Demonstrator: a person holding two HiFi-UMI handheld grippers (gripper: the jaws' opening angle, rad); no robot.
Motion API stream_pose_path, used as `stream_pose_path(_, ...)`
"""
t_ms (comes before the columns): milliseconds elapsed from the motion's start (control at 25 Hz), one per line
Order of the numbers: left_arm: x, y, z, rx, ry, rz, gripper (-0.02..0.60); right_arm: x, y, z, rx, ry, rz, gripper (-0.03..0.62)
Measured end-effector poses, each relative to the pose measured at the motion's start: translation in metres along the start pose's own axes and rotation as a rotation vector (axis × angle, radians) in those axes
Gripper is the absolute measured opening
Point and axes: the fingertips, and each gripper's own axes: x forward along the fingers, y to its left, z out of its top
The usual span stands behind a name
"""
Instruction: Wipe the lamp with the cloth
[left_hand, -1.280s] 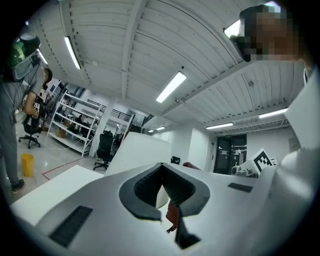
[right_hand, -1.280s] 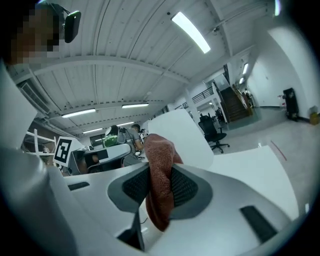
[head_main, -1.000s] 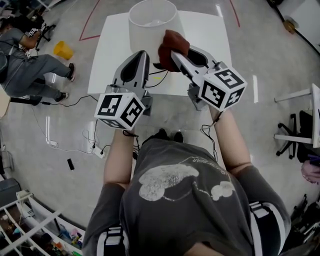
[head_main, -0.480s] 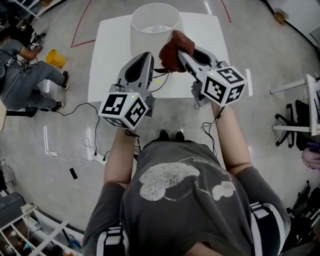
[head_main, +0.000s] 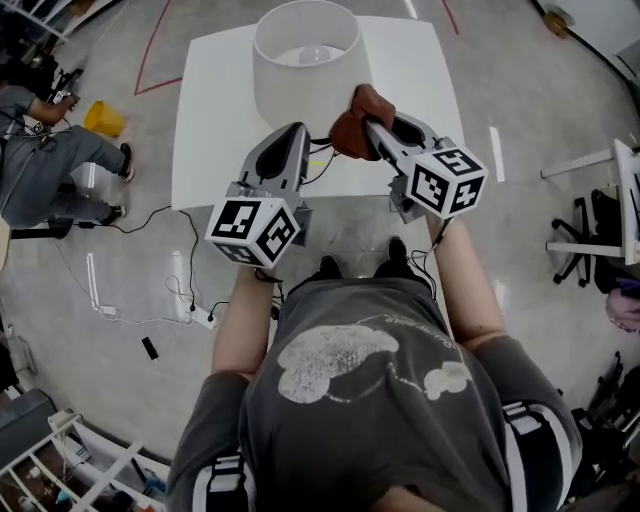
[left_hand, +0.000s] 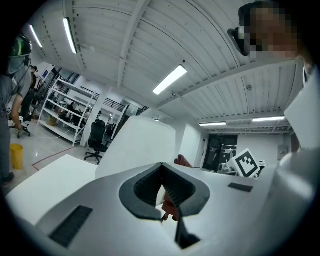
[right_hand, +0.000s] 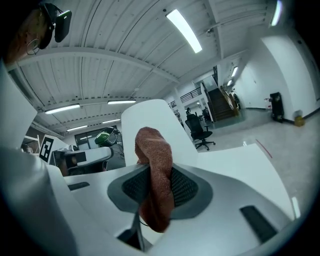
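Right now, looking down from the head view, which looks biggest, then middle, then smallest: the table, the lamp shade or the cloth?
1. table: biggest by far.
2. lamp shade: middle, though it rises nearer the camera.
3. cloth: smallest, bunched up.

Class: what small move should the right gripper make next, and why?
Probably nudge the right gripper toward the lampshade and press the cloth against its side: the jaws are clamped on the cloth, which sits beside the shade's lower edge, contact unclear.
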Motion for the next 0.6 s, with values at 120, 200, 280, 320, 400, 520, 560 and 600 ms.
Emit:
stream_pose_path(120,0.002,0.001,-0.010,-0.005,0.000,0.042,0.008,-0.002,-0.010,-0.009,0.003,0.019,0.034,0.092)
stream_pose_path(200,0.005,0.002,-0.018,-0.011,0.001,0.071,0.008,-0.001,-0.018,-0.014,0.002,0.039,0.053,0.092)
stream_pose_path(280,0.008,0.002,-0.026,-0.016,0.005,0.101,0.008,0.000,-0.026,-0.024,0.005,0.073,0.069,0.092)
stream_pose_path(320,0.009,0.001,-0.030,-0.019,0.008,0.115,0.008,0.001,-0.030,-0.029,0.006,0.091,0.076,0.092)
stream_pose_path(400,0.013,-0.003,-0.038,-0.023,0.013,0.141,0.008,0.002,-0.039,-0.038,0.005,0.124,0.088,0.092)
stream_pose_path(520,0.017,-0.011,-0.048,-0.030,0.019,0.175,0.008,0.001,-0.047,-0.043,0.002,0.155,0.113,0.092)
stream_pose_path(560,0.018,-0.013,-0.049,-0.032,0.017,0.185,0.008,0.000,-0.047,-0.041,-0.001,0.157,0.123,0.092)
stream_pose_path(600,0.019,-0.016,-0.050,-0.032,0.014,0.195,0.008,-0.001,-0.047,-0.037,-0.003,0.155,0.136,0.092)
